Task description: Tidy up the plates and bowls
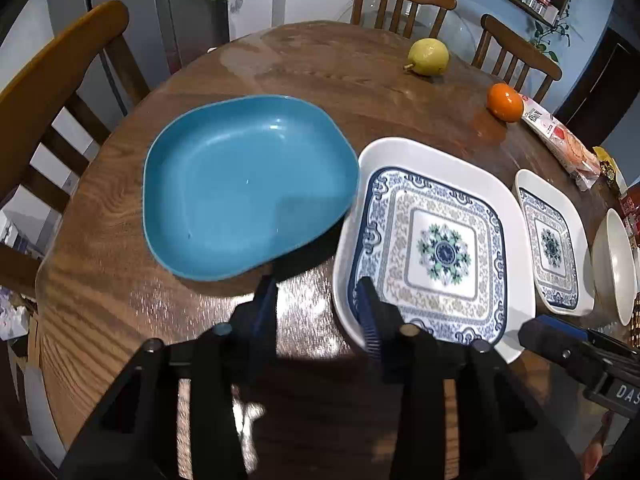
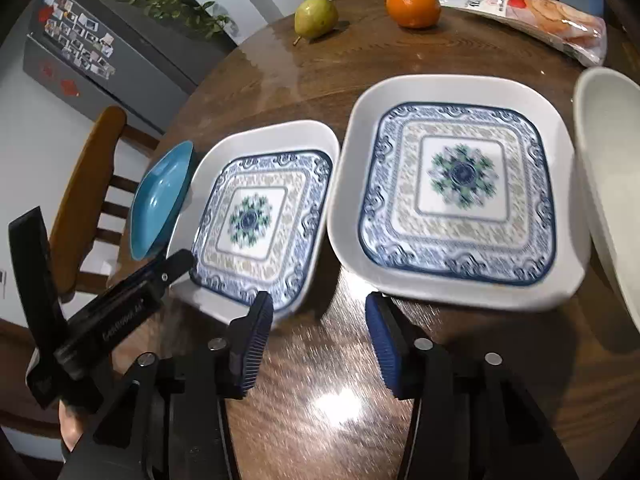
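Step in hand: approach for pickup, nothing lifted.

My left gripper (image 1: 320,300): jaws apart, straddling near-left rim of left patterned plate (image 1: 440,248), not yet pinching; one finger over plate, other over table (image 1: 120,220).

My right gripper (image 2: 320,332): jaws apart, empty, between near corners of both patterned plates.

Right patterned plate (image 2: 460,188) just right of left one. Blue plate (image 1: 248,184) just left. White bowl (image 2: 612,184) far right.

Next move, judged: seat rim between pads, clamp, lift, stack.
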The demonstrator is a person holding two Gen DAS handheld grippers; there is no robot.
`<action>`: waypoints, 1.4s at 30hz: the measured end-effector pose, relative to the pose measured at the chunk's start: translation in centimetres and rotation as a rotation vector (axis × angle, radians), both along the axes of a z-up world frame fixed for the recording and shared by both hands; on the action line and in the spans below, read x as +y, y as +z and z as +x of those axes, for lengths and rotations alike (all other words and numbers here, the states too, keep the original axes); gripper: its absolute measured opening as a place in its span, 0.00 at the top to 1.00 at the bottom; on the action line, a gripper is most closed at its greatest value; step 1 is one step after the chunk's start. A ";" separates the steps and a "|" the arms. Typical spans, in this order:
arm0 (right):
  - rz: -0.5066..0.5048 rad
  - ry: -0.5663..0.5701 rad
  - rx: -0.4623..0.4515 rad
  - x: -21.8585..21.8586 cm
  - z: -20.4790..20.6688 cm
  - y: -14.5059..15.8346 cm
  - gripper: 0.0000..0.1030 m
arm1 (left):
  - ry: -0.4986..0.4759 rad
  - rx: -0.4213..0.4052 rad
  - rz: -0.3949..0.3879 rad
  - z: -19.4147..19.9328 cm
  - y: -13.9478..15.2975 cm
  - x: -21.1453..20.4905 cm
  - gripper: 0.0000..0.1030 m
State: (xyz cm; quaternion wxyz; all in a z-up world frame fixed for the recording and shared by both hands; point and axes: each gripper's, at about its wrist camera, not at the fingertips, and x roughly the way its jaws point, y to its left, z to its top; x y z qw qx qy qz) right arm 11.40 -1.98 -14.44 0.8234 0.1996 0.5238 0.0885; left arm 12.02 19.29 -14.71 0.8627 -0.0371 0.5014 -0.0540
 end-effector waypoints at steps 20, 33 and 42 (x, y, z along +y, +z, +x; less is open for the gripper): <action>-0.033 0.086 -0.016 1.8 0.0 0.2 0.87 | -0.071 -0.026 0.010 -1.8 1.1 -0.3 0.93; 0.014 0.161 -0.005 2.0 -6.7 1.5 0.87 | -0.048 -0.024 0.003 -9.0 2.7 0.0 0.93; -0.023 0.148 0.030 0.1 -9.4 0.4 0.87 | -0.092 0.029 -0.003 -12.2 0.9 -2.6 0.92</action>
